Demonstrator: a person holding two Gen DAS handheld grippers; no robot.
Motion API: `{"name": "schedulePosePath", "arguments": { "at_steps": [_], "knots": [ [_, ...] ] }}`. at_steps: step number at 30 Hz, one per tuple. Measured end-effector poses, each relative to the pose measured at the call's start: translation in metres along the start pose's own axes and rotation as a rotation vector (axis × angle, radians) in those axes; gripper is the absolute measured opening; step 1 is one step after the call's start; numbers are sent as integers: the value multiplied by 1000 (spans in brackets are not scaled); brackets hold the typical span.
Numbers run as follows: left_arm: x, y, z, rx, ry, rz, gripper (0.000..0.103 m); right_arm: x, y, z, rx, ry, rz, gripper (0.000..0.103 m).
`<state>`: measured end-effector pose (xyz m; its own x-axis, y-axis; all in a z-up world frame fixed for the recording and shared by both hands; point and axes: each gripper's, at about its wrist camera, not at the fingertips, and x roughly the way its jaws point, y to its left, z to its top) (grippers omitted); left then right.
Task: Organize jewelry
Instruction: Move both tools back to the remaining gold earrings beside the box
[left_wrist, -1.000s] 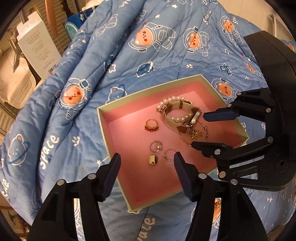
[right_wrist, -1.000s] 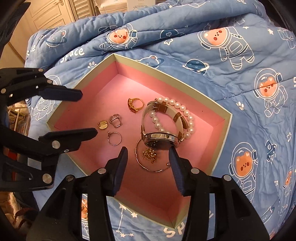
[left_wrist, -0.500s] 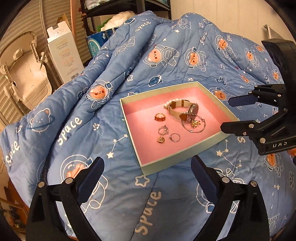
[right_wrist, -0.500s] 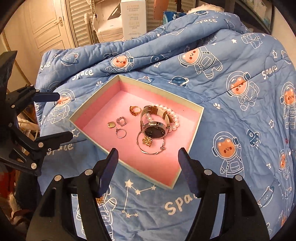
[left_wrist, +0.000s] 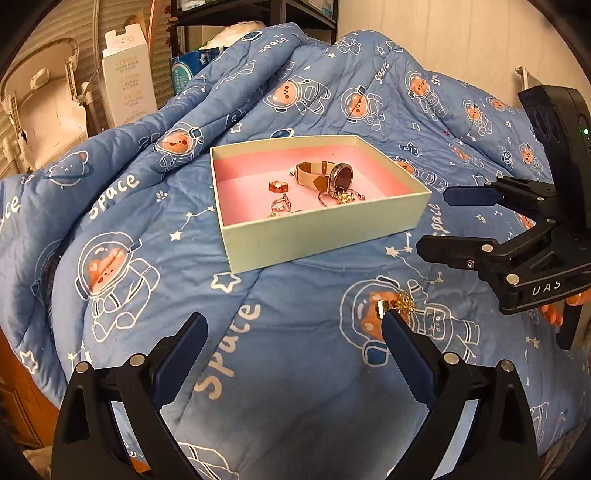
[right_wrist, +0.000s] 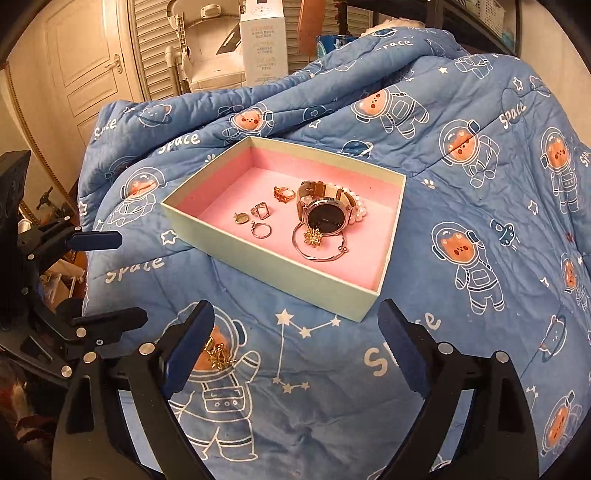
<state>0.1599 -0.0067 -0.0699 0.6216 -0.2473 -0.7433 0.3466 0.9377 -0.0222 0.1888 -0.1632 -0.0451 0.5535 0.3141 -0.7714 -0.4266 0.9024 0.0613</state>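
A pale green box with a pink lining sits on a blue astronaut quilt. In it lie a watch, a pearl bracelet, a bangle with a gold charm, an amber ring and several small rings and an earring. A loose gold piece lies on the quilt in front of the box. My left gripper is open and empty, low over the quilt. My right gripper is open and empty.
The quilt rises in folds behind the box. A white carton and a beige plastic appliance stand beyond it, by a louvred door. The quilt's edge drops off at the left.
Both grippers have pulled back from over the box and opened wider. The box now sits further away, and the loose gold piece on the quilt has come into view.
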Motion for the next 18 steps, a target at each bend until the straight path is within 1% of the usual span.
{"name": "schedulePosePath", "arguments": {
  "at_steps": [2, 4, 6, 10, 11, 12, 13, 15, 17, 18],
  "knots": [
    [0, -5, -6, 21, 0, 19, 93, 0, 2, -6, -3, 4, 7, 89],
    [-1, -8, -12, 31, -5, 27, 93, 0, 5, -12, -3, 6, 33, 89],
    [-2, -8, -15, 23, -5, 28, 93, 0, 8, -17, -3, 12, 64, 89],
    [-4, -5, -19, -14, -21, 13, 93, 2, 15, -26, -20, 25, 95, 88],
    [-4, -5, -20, -23, -24, 10, 93, 2, 17, -28, -29, 28, 103, 84],
    [-5, -5, -21, -30, -27, 5, 93, 3, 19, -29, -41, 36, 111, 77],
    [-5, -5, -21, -35, -29, 1, 93, 4, 22, -31, -52, 46, 117, 73],
    [-4, -6, -22, -34, -29, 1, 93, 8, 26, -33, -68, 63, 125, 63],
    [-3, -10, -23, -25, -26, 5, 93, 10, 26, -34, -70, 70, 126, 60],
    [-3, -12, -23, -19, -27, 3, 92, 12, 27, -35, -69, 74, 129, 55]
  ]
}}
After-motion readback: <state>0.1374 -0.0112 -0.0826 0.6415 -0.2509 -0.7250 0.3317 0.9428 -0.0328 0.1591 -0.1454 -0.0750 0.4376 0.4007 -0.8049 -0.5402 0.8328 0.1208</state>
